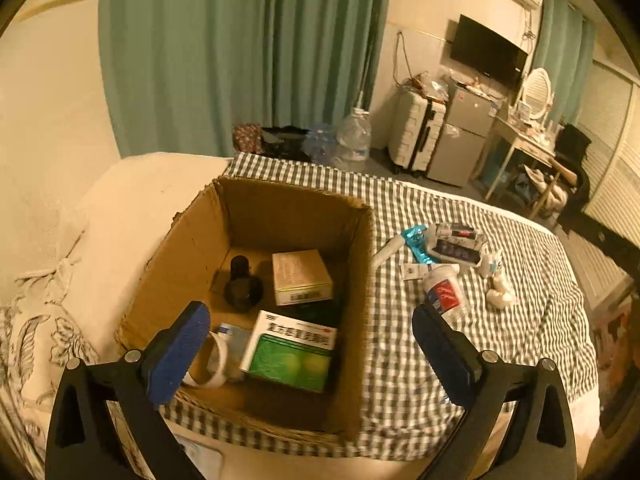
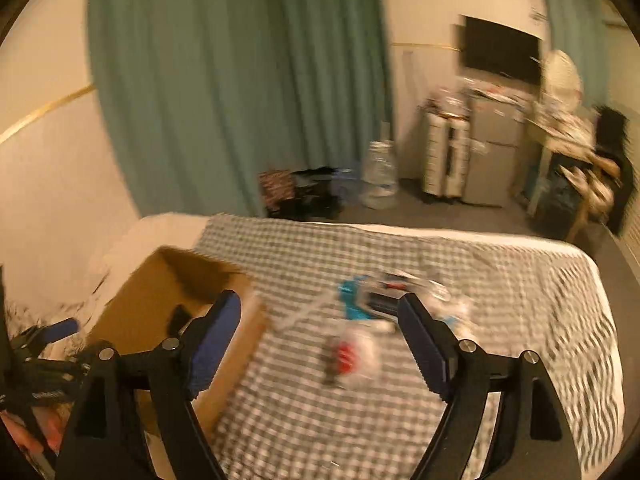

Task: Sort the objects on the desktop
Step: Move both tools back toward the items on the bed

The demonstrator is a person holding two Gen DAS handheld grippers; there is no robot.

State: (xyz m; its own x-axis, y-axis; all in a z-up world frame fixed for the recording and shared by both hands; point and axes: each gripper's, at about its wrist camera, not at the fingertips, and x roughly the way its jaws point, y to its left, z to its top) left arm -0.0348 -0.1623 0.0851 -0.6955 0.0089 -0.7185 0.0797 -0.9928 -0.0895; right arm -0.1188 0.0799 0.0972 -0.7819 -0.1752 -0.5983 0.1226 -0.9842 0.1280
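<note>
An open cardboard box (image 1: pixel 192 256) stands on the checked bedspread (image 1: pixel 400 360). Inside lie a green-and-white medicine box (image 1: pixel 290 352), a beige box (image 1: pixel 301 276), a black bottle (image 1: pixel 242 282) and a white tape roll (image 1: pixel 214 360). My left gripper (image 1: pixel 310 344) is open and empty above the box's near edge. To the right lie a red-and-white pouch (image 1: pixel 444 292), a white tube (image 1: pixel 388 250), a teal packet (image 1: pixel 418 242), a wrapped bundle (image 1: pixel 456 242) and a white figurine (image 1: pixel 498 280). My right gripper (image 2: pixel 320 340) is open and empty above the blurred red-and-white pouch (image 2: pixel 352 356), right of the box (image 2: pixel 160 300).
A white pillow (image 1: pixel 132 216) lies left of the box. Beyond the bed are green curtains (image 1: pixel 240 52), a water jug (image 1: pixel 354 138), a white suitcase (image 1: pixel 416 136), a small fridge (image 1: pixel 460 140) and a cluttered desk (image 1: pixel 532 136). The left gripper's fingers (image 2: pixel 60 328) show at the right view's left edge.
</note>
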